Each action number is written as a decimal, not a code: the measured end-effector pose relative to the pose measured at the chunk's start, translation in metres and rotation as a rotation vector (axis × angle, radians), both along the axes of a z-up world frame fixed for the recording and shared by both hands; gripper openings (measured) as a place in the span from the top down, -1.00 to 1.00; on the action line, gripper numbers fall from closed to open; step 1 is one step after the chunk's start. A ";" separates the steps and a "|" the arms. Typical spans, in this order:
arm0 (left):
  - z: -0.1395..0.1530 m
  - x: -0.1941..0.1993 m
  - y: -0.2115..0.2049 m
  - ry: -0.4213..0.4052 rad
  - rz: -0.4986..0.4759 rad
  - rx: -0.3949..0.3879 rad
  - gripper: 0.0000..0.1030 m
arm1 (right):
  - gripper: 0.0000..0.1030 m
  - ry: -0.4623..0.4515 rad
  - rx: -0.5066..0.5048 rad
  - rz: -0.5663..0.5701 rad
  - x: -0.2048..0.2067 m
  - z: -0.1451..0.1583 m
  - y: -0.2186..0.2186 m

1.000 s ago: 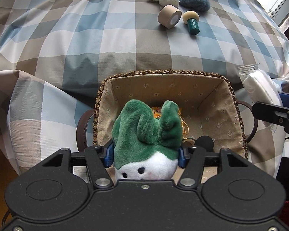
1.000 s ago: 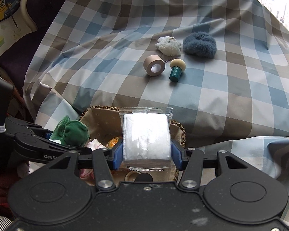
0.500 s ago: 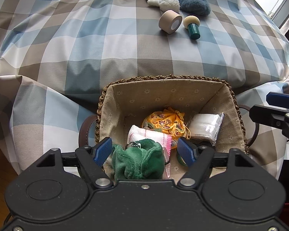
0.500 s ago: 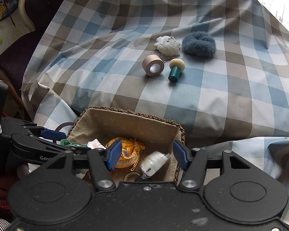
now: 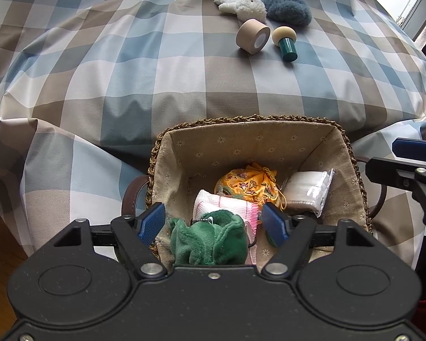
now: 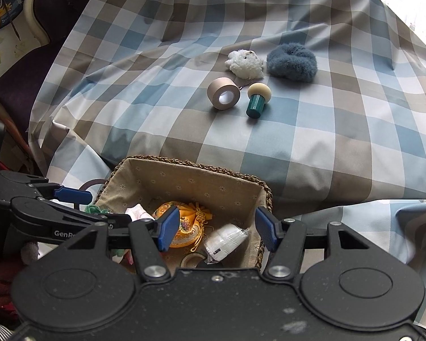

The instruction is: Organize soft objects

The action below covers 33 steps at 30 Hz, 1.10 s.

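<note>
Woven basket [image 5: 248, 119], fabric-lined, near edge of checked table [image 5: 156, 65]: holds green plush [image 5: 210, 240], yellow pouch [image 5: 248, 184], wrapped white roll [image 5: 308, 189]. Left tongs [image 5: 214, 223] and right tongs [image 6: 217, 228] hang above, both spread, empty. White plush [image 5: 241, 6] and blue scrunchie [image 5: 286, 7] lie far, probably awaiting collection.

L+R wrist cams | steep down, close | share basket [image 5: 242, 119] [image 6: 190, 162]

Green plush [image 5: 210, 238] and wrapped white roll [image 6: 227, 238] released into basket [image 5: 241, 120]; both tools spread, lower frame.
</note>
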<state>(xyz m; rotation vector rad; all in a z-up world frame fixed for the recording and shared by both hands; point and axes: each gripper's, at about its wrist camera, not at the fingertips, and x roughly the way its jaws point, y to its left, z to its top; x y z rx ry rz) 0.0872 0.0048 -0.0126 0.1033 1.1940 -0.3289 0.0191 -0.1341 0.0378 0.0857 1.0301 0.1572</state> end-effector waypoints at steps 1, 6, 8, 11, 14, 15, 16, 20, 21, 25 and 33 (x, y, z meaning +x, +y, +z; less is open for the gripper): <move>0.001 0.001 0.000 -0.006 -0.001 0.003 -0.36 | -0.14 0.001 -0.001 0.000 0.001 -0.001 0.000; 0.002 0.005 0.000 -0.025 -0.001 0.008 -0.36 | -0.14 0.004 -0.006 0.001 0.004 -0.002 0.002; 0.004 0.007 0.002 -0.018 0.001 -0.019 -0.36 | -0.14 -0.002 -0.005 0.003 0.004 -0.001 0.002; 0.008 0.008 0.002 -0.031 0.004 -0.026 -0.36 | -0.14 -0.005 -0.008 -0.010 0.008 -0.002 -0.001; 0.008 0.015 0.002 -0.051 0.012 -0.012 -0.36 | -0.14 -0.014 -0.031 -0.027 0.016 -0.003 -0.003; 0.008 0.019 0.002 -0.059 0.017 -0.009 -0.36 | -0.14 -0.023 -0.042 -0.031 0.019 -0.003 -0.003; 0.008 0.022 0.002 -0.066 0.021 -0.007 -0.36 | -0.14 -0.030 -0.051 -0.035 0.022 -0.002 -0.004; 0.011 0.036 0.000 -0.113 0.013 0.015 -0.36 | -0.15 -0.058 -0.078 -0.053 0.036 -0.002 -0.007; 0.011 0.039 -0.002 -0.124 0.009 0.018 -0.36 | -0.15 -0.063 -0.084 -0.059 0.039 -0.003 -0.008; 0.014 0.051 -0.006 -0.158 -0.009 0.018 -0.37 | -0.15 -0.090 -0.124 -0.077 0.054 -0.005 -0.010; 0.016 0.078 -0.020 -0.249 -0.033 0.020 -0.37 | -0.17 -0.142 -0.180 -0.115 0.082 -0.015 -0.019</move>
